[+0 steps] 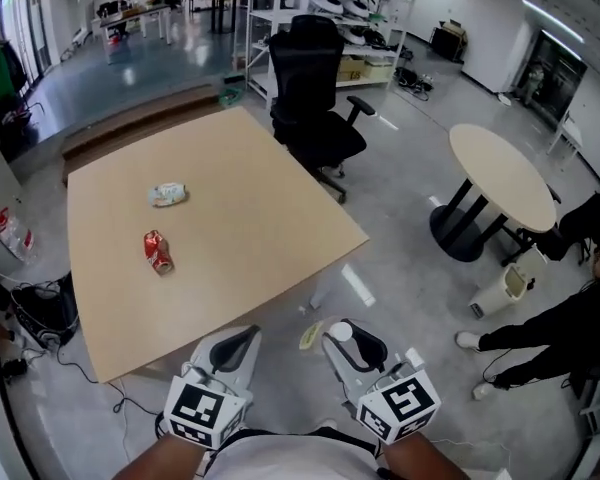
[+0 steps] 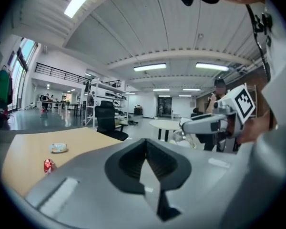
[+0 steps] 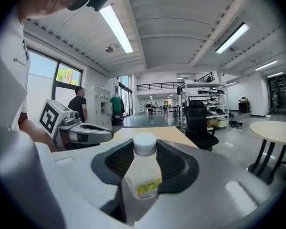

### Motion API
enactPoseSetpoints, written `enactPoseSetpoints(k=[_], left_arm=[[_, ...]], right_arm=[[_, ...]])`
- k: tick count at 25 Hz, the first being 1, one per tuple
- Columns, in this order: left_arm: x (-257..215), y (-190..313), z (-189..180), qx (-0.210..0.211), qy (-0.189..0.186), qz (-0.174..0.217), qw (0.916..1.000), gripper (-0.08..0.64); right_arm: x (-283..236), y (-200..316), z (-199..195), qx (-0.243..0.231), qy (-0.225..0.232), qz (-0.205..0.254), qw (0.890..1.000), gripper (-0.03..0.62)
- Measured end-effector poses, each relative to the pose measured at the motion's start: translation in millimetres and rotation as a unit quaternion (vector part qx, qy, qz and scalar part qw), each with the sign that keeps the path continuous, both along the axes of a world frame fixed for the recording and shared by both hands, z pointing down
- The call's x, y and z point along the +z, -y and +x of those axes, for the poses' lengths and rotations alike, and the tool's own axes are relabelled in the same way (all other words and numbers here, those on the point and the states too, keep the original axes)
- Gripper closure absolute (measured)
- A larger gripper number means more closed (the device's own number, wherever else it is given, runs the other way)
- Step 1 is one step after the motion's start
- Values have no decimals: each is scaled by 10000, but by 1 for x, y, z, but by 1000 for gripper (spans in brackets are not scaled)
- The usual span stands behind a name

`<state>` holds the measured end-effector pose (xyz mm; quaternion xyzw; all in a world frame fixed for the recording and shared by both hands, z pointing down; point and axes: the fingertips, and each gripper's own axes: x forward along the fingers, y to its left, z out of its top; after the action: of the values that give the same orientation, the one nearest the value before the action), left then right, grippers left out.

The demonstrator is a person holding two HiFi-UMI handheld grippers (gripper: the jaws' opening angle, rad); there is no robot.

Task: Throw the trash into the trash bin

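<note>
Trash is split between two spots. Largest thing in view is a tan table, seen from above, w/ two pieces left on it. Far right, on the floor by a round table, stands a small white trash bin, well apart from everything else; prob. the target.

R tool and L tool sit side by side, low in front of the person's body, just off the table's near corner and over the floor. Both point about level, tipped slightly down.

R tool's jaws stand wide, pressed on a small clear plastic bottle w/ white cap and yellow label, upright, held at the body below the cap. Looks empty, so light; thin walls prob. give under squeeze and the plastic is smooth, so a mid-body hold w/ moderate pressure suits it.

L tool's jaws are together w/ nothing between them.

On the table: a crushed red can, light, stiff, w/ creased edges; best taken across its flattened sides. Near it, a crumpled whitish wrapper, very light and soft; pinch the bulk.
</note>
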<state>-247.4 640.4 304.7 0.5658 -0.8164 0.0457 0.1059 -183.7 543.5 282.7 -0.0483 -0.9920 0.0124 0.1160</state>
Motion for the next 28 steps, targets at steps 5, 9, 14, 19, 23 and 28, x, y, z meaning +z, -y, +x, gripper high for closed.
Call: enactPoseSetpoints(k=[5,9,14,19,23,28], left_arm=[[5,58,33,421,37,-50,9991,552],[11,101,57,723,71,-79,9973,552],[20,153,86,1068,76,-88,9942,552],[33,198,121,1399,62,-95,9901,552],[30,231,145,1732,75,-77,9848,552],[20,267,169,2224,164,-180,9746,552]], right_arm=[[6,51,38,389,14,-30,9992,443],[14,90,66,679,23,-70,9977,443],[23,133,103,1025,22,-66,9947,443],[35,169,145,1337,-22,-26,9910,443],[35,196,179,1746,-13,-44,9846,443],[32,221,212,2297,29,-174,9731,443]])
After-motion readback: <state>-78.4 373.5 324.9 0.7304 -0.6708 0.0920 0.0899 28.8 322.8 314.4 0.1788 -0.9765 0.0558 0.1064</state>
